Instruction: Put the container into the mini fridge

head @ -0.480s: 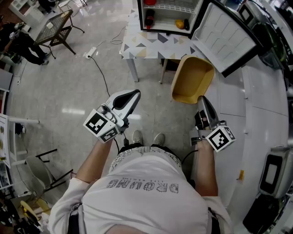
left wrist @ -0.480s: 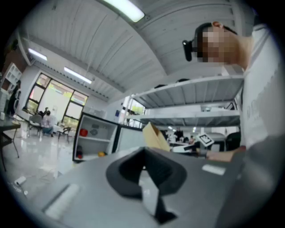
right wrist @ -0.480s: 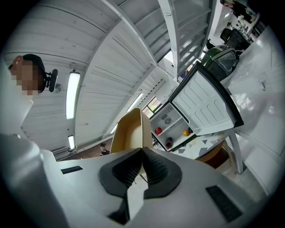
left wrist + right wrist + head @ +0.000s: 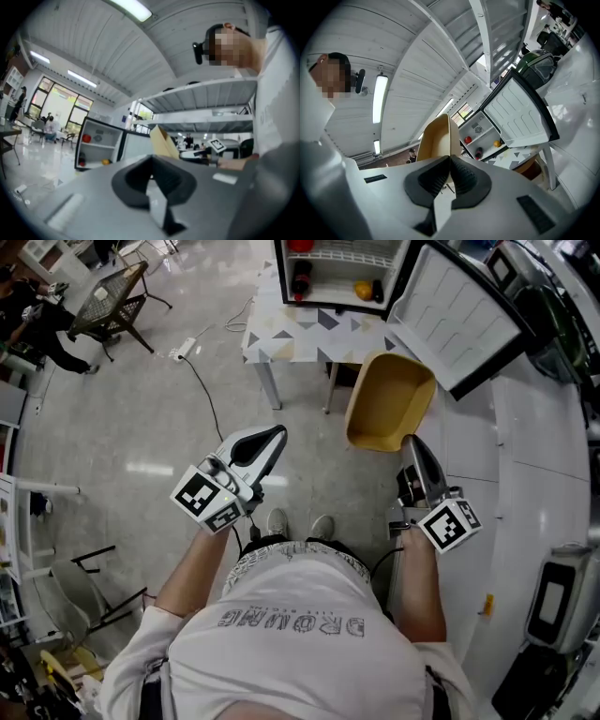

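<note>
The yellow container [image 4: 389, 401] hangs tipped, its near rim pinched in the right claw [image 4: 411, 444]. The mini fridge [image 4: 333, 282] (door wide open) sits on the far table [image 4: 300, 334].

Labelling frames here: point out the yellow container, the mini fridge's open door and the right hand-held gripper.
Yellow plastic tub container [image 4: 389, 399]: head view, its inner floor.
White open mini fridge door [image 4: 457, 315]: head view, its inner panel.
Right hand-held gripper [image 4: 450, 161]: right gripper view, jaws shut on the container's rim.

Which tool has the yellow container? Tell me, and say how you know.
The right tool: its jaws pinch the rim of the yellow container, which it carries tilted. The left tool has its jaws together with nothing between them.
</note>
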The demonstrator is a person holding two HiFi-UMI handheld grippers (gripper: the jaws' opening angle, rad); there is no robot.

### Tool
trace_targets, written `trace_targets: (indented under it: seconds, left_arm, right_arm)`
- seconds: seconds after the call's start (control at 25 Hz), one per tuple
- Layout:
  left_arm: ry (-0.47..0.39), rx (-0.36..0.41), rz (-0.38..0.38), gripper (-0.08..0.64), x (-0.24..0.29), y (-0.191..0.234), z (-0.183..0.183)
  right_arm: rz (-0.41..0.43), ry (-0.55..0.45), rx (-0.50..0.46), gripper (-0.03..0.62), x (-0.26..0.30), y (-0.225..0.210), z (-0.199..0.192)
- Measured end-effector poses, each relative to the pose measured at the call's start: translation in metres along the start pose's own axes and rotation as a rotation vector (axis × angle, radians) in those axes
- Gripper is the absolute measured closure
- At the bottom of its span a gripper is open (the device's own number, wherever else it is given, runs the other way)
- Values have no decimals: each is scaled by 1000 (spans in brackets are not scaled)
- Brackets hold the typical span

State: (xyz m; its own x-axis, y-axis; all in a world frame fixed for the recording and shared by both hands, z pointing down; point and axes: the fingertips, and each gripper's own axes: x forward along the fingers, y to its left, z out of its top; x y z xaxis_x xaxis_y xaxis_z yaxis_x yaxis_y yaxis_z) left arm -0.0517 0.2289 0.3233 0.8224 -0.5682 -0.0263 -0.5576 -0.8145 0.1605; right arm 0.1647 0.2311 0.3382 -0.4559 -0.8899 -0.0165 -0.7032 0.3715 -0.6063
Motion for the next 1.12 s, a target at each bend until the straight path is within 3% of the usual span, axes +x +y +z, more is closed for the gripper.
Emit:
trace_targets:
  seconds: [0.68, 1.12]
  left_arm:
    - [17, -21, 12, 554, 37, -7, -21]
    - [-1, -28, 29, 554, 55, 30, -20]
  right_arm:
    - [-29, 41, -41, 578, -9, -43, 6]
    - [-57, 58, -52, 578, 20, -67, 11]
